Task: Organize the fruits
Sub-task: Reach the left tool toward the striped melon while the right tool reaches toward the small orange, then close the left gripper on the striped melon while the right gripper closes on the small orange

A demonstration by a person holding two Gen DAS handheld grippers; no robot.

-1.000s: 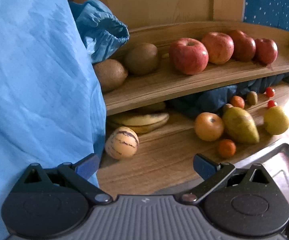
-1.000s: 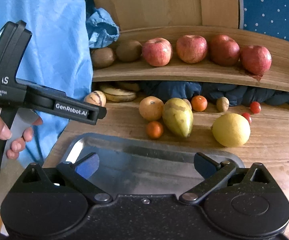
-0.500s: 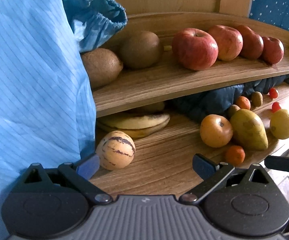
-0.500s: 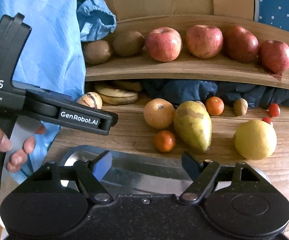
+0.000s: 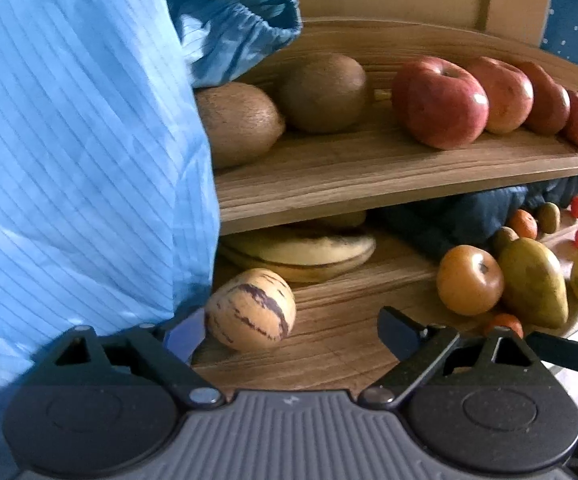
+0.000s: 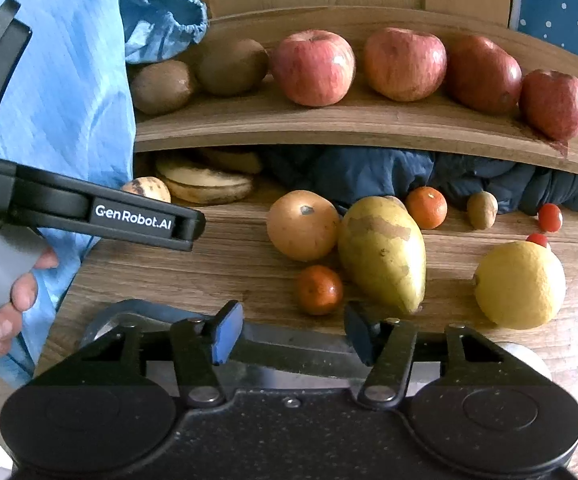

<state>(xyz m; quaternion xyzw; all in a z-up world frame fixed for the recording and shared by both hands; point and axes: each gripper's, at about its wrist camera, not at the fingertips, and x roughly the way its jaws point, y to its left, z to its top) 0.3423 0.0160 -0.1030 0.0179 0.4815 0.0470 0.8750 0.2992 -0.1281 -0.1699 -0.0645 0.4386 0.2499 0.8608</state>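
Wooden boards fill the back, with a curved shelf (image 6: 361, 124) full of red apples (image 6: 313, 67) and two kiwis (image 6: 163, 86), and the bench (image 6: 225, 264) under it. My left claw (image 5: 285, 330) has moved in closer to the striped melon (image 5: 251, 308) over the last second; its fingers are spread wide and empty, and the left fingertip (image 5: 187, 334) is now just beside the melon, maybe touching it. My right claw (image 6: 291, 334) has closed part way, so the gap is smaller, but it is still apart and holds nothing. It has also slid nearer to the small orange (image 6: 320, 290) and the pear (image 6: 383, 252). I think this means two grabs are coming: the melon on the left, the small orange on the right. No fruit has been lifted yet. The left view shows me the melon up close, with the bananas (image 5: 297, 252) behind it under the shelf. The right view hides most of the melon behind the left tool, but it shows the lemon (image 6: 519, 284), the little red tomatoes (image 6: 549, 217), the dark blue cloth (image 6: 369, 172), a grey tray (image 6: 289, 354) under my claw, and the hand (image 6: 3, 304) holding the left tool.
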